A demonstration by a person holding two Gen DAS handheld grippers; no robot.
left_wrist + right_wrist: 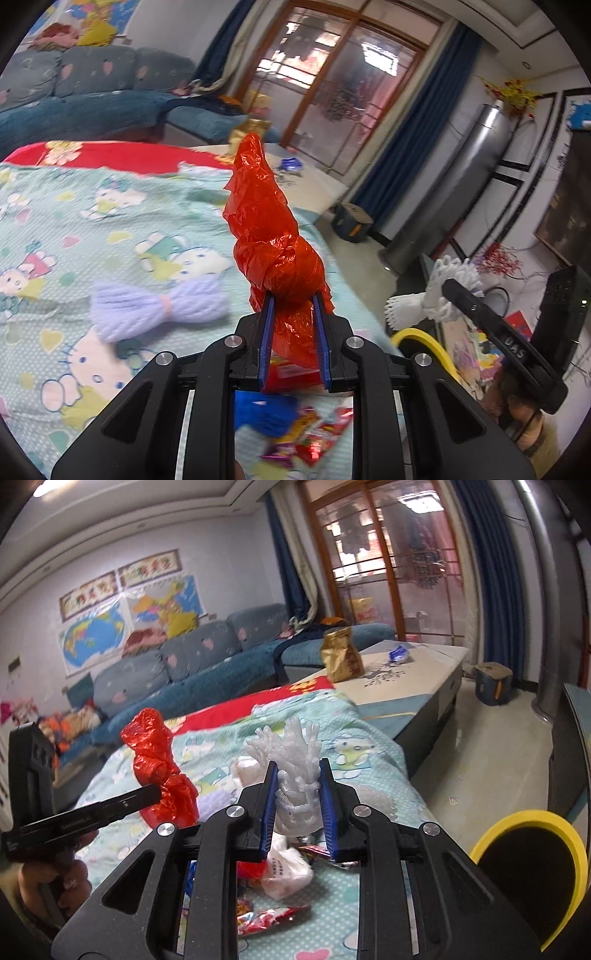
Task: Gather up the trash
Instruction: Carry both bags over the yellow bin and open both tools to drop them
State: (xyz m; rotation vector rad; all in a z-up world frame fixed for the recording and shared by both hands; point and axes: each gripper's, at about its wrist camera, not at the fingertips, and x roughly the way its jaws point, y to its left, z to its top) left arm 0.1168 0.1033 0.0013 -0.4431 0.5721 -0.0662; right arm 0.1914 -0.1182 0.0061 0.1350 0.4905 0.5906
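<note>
- My left tongs are clamped tight on a knotted red plastic bag, held up above the cartoon-print bedsheet.
- My right tongs are closed on a white foam fruit net, also lifted off the sheet.
- More wrappers and a white plastic bag lie below the tongs.
- A yellow-rimmed bin stands just beside the bed, at my right.
</note>
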